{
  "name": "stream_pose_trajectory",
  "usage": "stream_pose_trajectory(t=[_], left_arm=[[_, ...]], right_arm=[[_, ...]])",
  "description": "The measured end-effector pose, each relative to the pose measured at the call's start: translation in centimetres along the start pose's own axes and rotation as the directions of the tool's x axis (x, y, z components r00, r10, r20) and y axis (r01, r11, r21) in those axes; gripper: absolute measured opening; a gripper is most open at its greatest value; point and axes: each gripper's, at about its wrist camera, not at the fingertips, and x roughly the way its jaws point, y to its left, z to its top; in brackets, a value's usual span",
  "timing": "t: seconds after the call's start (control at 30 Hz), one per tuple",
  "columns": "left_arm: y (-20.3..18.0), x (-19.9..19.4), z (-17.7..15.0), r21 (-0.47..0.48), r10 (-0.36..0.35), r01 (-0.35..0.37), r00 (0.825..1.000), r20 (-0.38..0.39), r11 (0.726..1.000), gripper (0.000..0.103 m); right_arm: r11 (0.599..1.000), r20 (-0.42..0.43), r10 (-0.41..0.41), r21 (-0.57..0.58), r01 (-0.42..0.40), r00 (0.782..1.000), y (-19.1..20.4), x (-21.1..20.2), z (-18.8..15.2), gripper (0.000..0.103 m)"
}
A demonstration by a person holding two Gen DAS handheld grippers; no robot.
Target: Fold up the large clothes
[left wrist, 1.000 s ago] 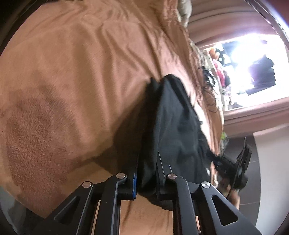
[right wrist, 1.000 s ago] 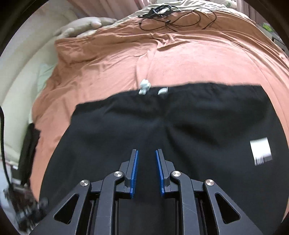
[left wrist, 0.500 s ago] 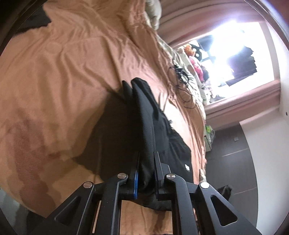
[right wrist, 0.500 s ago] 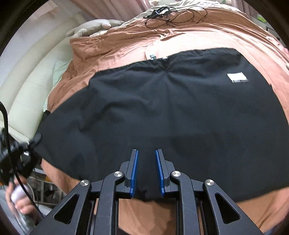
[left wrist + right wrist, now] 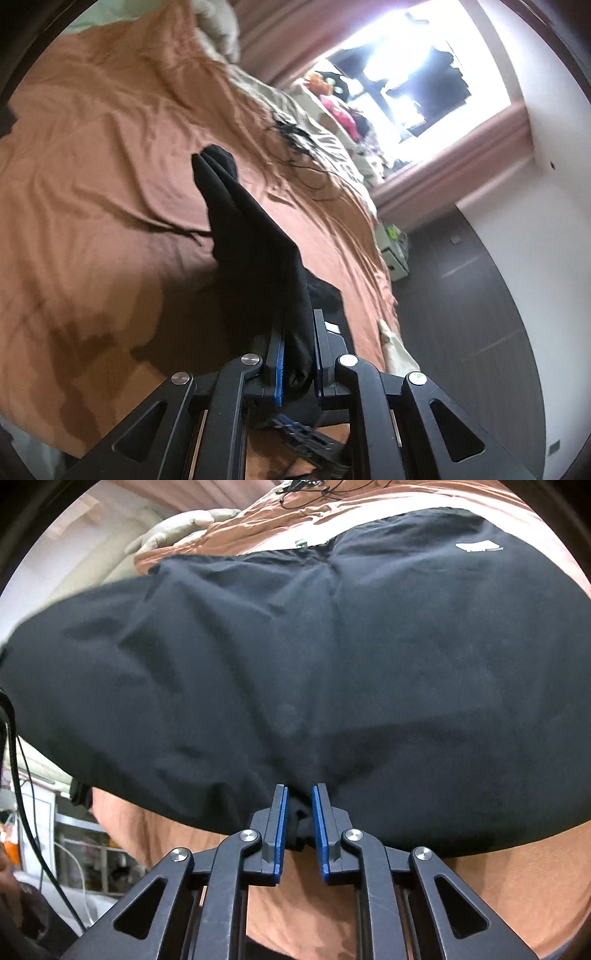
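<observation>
- Black garment (image 5: 332,657) is seen spread over the brown bed sheet (image 5: 92,166); its near hem is bunched at the right gripper (image 5: 298,805).
- Right gripper jaws have just been closing; a fold of the hem is pinched between the blue pads (image 5: 281,827).
- Left gripper (image 5: 298,332) is pressed onto another part of the garment (image 5: 251,229), which is held lifted in a narrow ridge above the sheet.
- White label (image 5: 479,547) is noted on the far right of the cloth.
- Tangled black cables (image 5: 295,144) lie on the bed, well apart from the garment.
- No containers are made out.

black garment (image 5: 255,236) pinched in left claw (image 5: 298,354) above brown bedspread (image 5: 92,177)
</observation>
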Motion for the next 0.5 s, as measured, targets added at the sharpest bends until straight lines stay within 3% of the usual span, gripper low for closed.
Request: stream_pose_trajectory(t=[0.2,0.5], left_arm=[[-4.5,1.7,-0.4,0.085,-0.019,0.021,1.000,-0.023,0.996,0.011],[-9.9,5.1,-1.8,0.197,-0.018,0.035,0.996,-0.091,0.980,0.011]], right_arm=[[0.997,0.006,0.073,0.021,-0.073,0.997,-0.7,-1.7,-0.1,0.013],[0.988,0.180,0.098,0.098,-0.117,0.979,-5.1,-9.5,-0.7,0.013]])
